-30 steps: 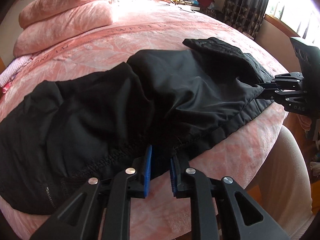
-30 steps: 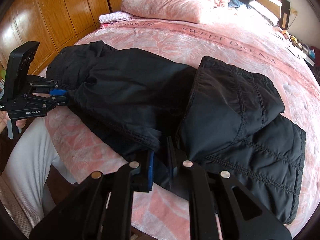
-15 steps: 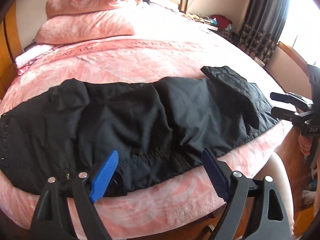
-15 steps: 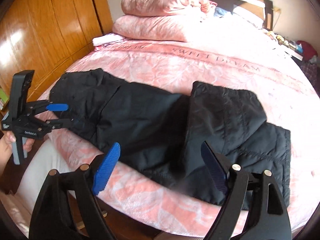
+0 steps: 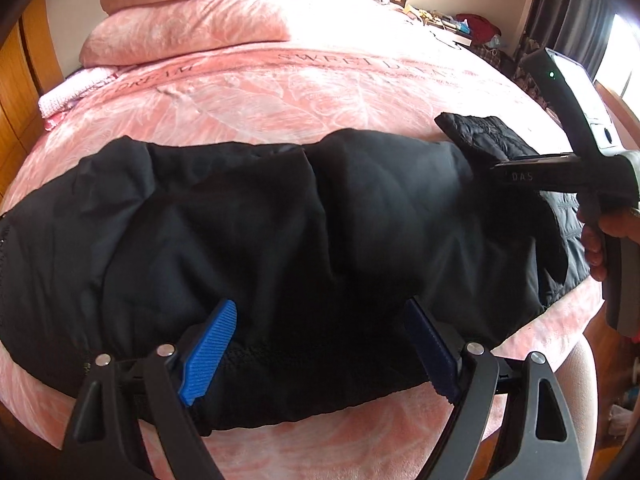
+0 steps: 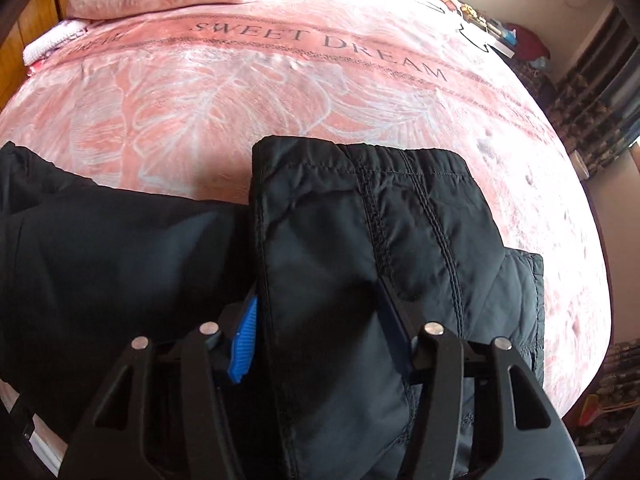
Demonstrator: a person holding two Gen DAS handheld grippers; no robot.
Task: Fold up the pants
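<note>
Black pants point(image 5: 280, 232) lie lengthwise across the near edge of a pink bed, with a quilted end folded over at the right point(image 6: 360, 240). My left gripper point(image 5: 320, 344) is open, its blue pads straddling the near hem of the pants. My right gripper point(image 6: 320, 328) is open, its jaws on either side of the folded quilted flap, close over the fabric. The right gripper's body also shows at the right of the left wrist view point(image 5: 560, 176), held by a hand.
The pink bedspread point(image 6: 280, 80) with "SWEET DREAM" lettering stretches beyond the pants. Pink pillows point(image 5: 192, 12) are stacked at the head. A wooden wardrobe point(image 5: 16, 80) stands at the left. Clutter and dark curtains point(image 5: 568, 4) lie at the far right.
Both grippers let go of the pants and opened wide, pulled back, then moved in low over the fabric again. The right gripper moved forward over the folded quilted end.
</note>
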